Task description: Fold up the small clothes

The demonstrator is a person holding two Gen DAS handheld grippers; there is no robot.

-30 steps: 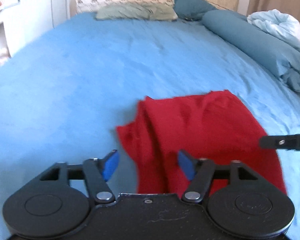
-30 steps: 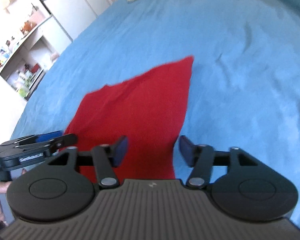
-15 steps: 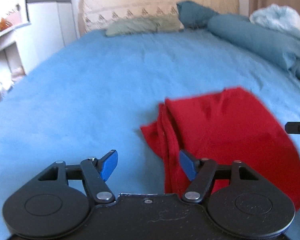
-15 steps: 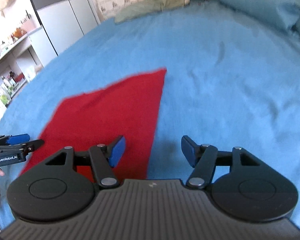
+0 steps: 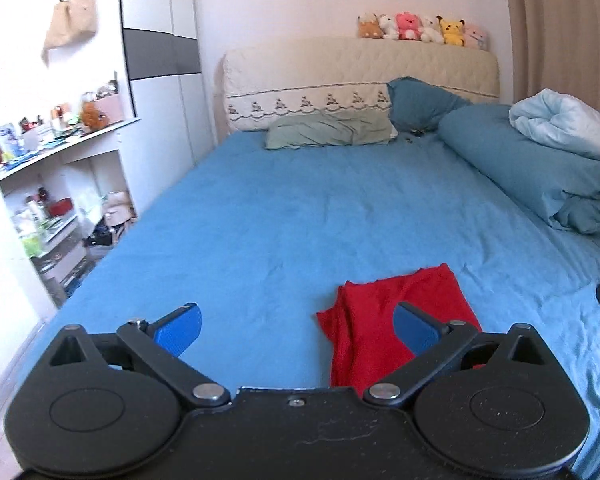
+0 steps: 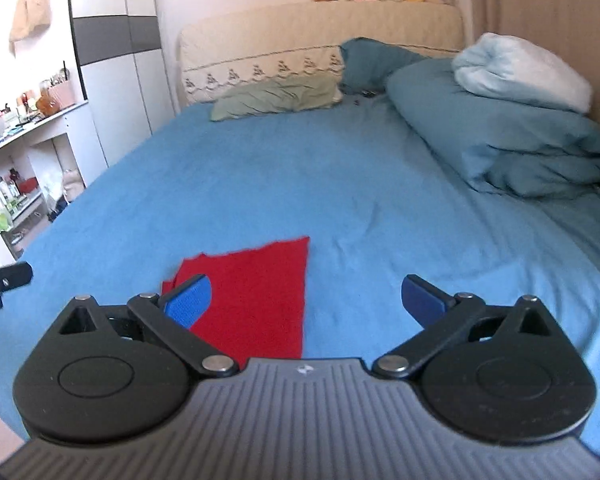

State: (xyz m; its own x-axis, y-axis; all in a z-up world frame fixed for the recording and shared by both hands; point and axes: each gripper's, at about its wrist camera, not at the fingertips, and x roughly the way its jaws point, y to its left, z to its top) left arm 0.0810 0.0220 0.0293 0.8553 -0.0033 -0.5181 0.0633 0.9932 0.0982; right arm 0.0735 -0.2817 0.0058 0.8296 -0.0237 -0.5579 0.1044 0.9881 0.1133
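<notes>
A folded red garment lies flat on the blue bed sheet, near the bed's front edge. In the right wrist view the same red garment shows as a smooth panel. My left gripper hangs above and short of the cloth, its jaws opening wide with nothing between them. My right gripper is also raised above the garment's right side, its jaws opening wide and empty. Each gripper's tip shows at the edge of the other's view. The garment's near end is hidden behind the gripper bodies.
Pillows and a rolled teal duvet with a pale blanket lie at the head and right side. Plush toys line the headboard. Cluttered white shelves and a wardrobe stand left of the bed.
Both grippers have pulled back and risen from the red garment, which now looks smaller and lower in view. Both pairs of jaws have spread wider. The garment lies released on the sheet.
</notes>
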